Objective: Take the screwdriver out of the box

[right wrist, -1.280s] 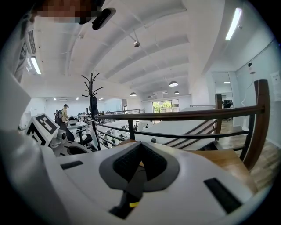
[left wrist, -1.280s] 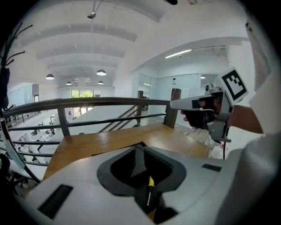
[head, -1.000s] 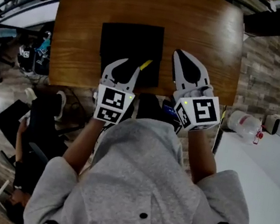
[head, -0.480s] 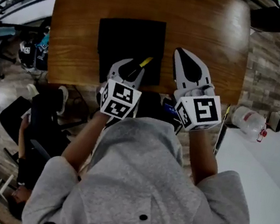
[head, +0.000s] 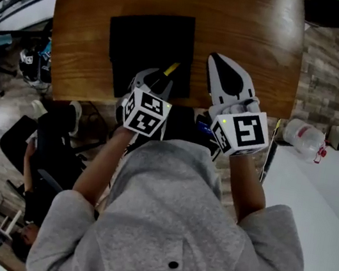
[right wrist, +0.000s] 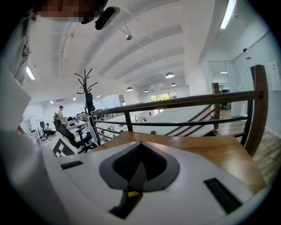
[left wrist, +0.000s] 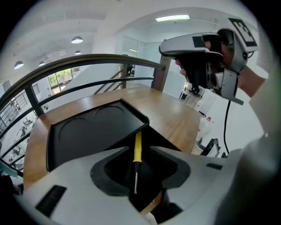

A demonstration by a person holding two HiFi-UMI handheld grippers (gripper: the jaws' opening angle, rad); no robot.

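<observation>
At 6 o'clock in the head view, the person's grey hooded top [head: 172, 229] fills the foreground. Just beyond it, the left gripper [head: 155, 82] tilts down over the near edge of the wooden table [head: 253, 29]. Its jaws are spread and have just been opening. The yellow-handled screwdriver [left wrist: 138, 147] lies between them, untouched by the pads, with its handle toward 12 o'clock and its shaft tip toward 6 o'clock. It rests on the black surface at the near right corner of the black box [head: 141, 36]. At 3 o'clock of the left gripper, the right gripper [head: 215, 60] hovers with its jaws pressed together and empty. A dark railing [right wrist: 184, 103] stands beyond the table.
</observation>
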